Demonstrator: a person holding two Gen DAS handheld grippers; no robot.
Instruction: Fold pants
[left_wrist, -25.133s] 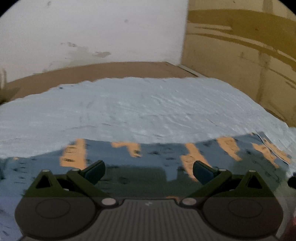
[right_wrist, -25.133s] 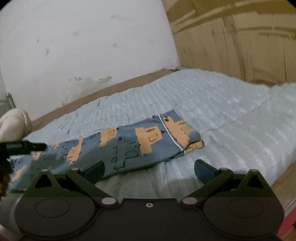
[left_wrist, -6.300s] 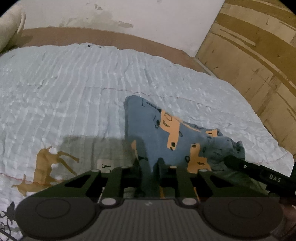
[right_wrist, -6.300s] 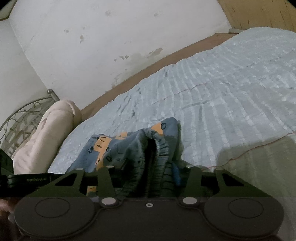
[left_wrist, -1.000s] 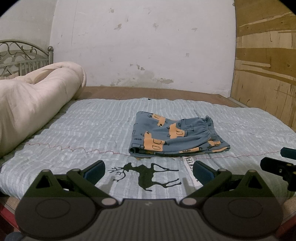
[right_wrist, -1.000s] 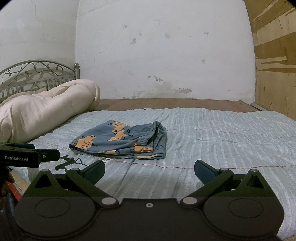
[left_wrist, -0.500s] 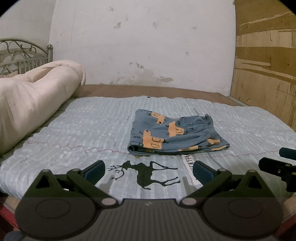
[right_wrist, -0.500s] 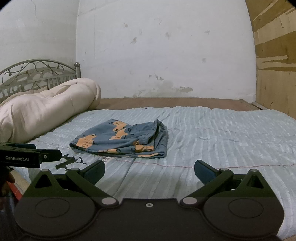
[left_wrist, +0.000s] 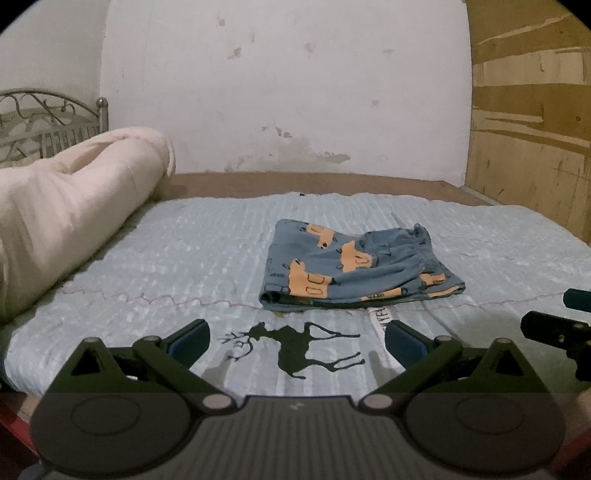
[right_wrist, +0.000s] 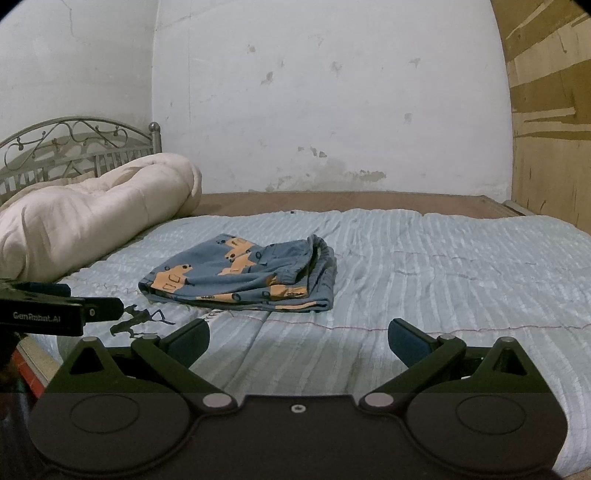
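Where two hand-held grippers gape: one folded pants (left_wrist: 354, 269).

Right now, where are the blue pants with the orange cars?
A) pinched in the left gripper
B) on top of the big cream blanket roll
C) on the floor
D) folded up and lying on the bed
D: the pants lie as a folded bundle on the light blue bedspread, and both the left gripper and the right gripper are open and empty.

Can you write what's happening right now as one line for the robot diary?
stage: fold looks done | pants: folded, lying on bed quilt | left tool: open, empty | right tool: open, empty
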